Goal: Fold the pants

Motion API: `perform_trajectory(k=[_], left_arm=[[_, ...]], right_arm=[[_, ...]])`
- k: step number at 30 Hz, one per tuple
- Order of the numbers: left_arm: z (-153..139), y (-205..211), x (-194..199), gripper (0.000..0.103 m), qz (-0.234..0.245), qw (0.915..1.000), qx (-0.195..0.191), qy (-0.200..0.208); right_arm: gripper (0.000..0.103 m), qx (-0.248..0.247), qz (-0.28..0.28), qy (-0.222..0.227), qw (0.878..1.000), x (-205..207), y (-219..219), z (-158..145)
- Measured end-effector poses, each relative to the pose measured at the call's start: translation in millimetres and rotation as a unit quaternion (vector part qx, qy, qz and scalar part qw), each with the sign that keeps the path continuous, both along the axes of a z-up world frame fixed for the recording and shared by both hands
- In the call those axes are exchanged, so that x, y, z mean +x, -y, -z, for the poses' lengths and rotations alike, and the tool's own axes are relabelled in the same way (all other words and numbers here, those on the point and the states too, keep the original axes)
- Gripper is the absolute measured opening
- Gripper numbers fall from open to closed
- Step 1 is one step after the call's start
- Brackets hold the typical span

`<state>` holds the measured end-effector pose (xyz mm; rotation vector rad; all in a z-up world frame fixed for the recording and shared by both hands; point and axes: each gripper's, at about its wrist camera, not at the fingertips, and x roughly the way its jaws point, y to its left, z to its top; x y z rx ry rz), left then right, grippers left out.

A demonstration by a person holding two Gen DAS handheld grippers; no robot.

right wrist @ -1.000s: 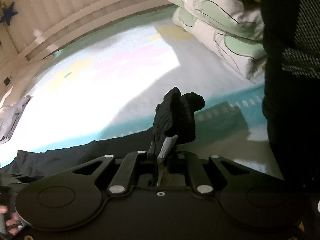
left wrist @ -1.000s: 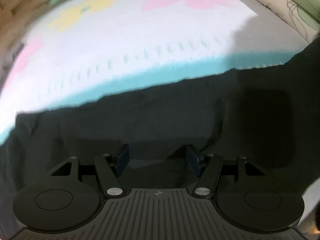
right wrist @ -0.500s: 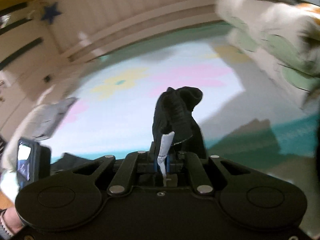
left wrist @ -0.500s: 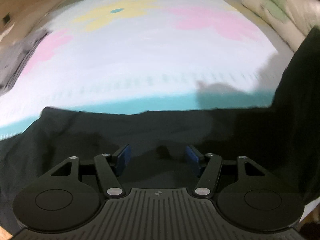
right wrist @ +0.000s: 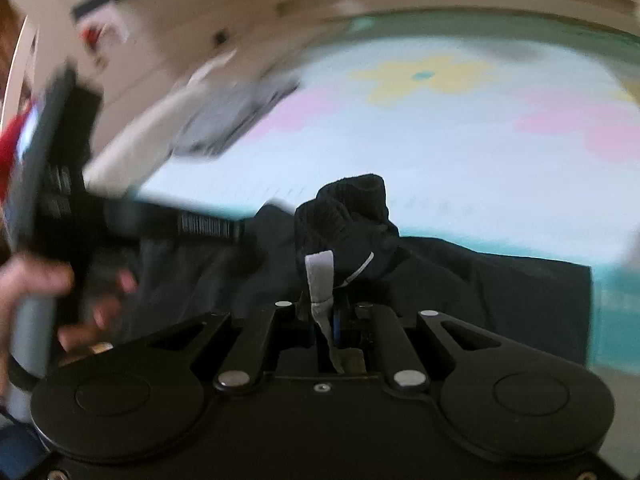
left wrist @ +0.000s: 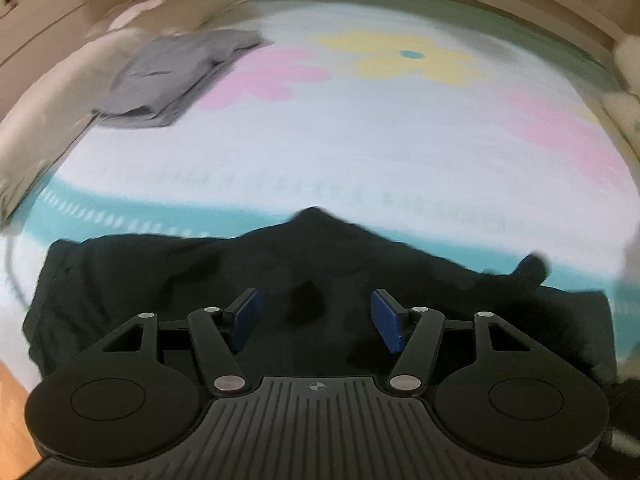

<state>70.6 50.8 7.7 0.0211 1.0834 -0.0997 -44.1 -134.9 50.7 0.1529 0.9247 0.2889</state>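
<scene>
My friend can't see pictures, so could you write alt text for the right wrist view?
The right gripper is shut on a bunched fold of black pants above a flowered bedsheet. A hand holds the other gripper at left.

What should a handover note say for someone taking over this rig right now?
Right claw: shut on a bunched end of the black pants, with a grey tag sticking up between the fingers.
Left claw: open, above the pants, holding nothing.
Pants: lying across the flowered blanket, partly doubled over. A grey folded garment lies at the far left.
Left to do: lay the held end down, smooth, finish folding.
</scene>
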Motion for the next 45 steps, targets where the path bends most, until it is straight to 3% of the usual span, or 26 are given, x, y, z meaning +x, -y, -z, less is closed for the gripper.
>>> perform_trajectory(k=[3, 4, 6, 9, 10, 16, 21, 24, 28, 37, 42, 45], left_arm=[[3, -13, 4, 0.059, -0.009, 0.9999, 0.0, -0.007], [4, -16, 4, 0.059, -0.009, 0.9999, 0.0, -0.009], [6, -20, 5, 0.059, -0.007, 0.9999, -0.003, -0.011], [6, -24, 3, 0.059, 0.0, 0.9998, -0.018, -0.011], [6, -25, 1, 0.06, 0.004, 0.9996, -0.026, -0.012], [11, -11, -8, 0.06, 0.04, 0.9982, -0.042, -0.016], [20, 12, -23, 0.06, 0.084, 0.9954, -0.039, -0.024], [23, 23, -30, 0.06, 0.107, 0.9935, -0.031, -0.024], [25, 29, -42, 0.06, 0.125, 0.9907, -0.041, -0.035], [45, 25, -75, 0.06, 0.158, 0.985, -0.034, -0.062], [47, 22, -81, 0.06, 0.153, 0.9865, -0.037, -0.045], [42, 23, -82, 0.06, 0.156, 0.9867, -0.04, -0.024]], right_arm=[[0.016, -0.024, -0.035, -0.016, 0.999, 7, -30, 20], [0.025, -0.026, -0.043, -0.025, 0.998, 9, -37, 27], [0.033, -0.016, -0.052, -0.04, 0.998, 12, -44, 39], [0.061, 0.013, -0.077, -0.049, 0.996, 14, -47, 42], [0.063, 0.025, -0.082, -0.042, 0.995, 12, -44, 39], [0.066, 0.014, -0.04, 0.005, 0.999, 7, -6, 16], [0.065, -0.022, 0.054, -0.02, 0.998, 14, 41, 24], [0.055, -0.051, 0.088, -0.037, 0.994, 12, 62, 29], [0.055, -0.038, 0.123, -0.061, 0.99, 4, 86, 30], [0.055, -0.033, 0.098, -0.066, 0.993, -9, 92, 29], [0.055, -0.027, 0.086, -0.07, 0.993, -10, 85, 29], [0.061, -0.022, 0.087, -0.068, 0.994, -9, 85, 28]])
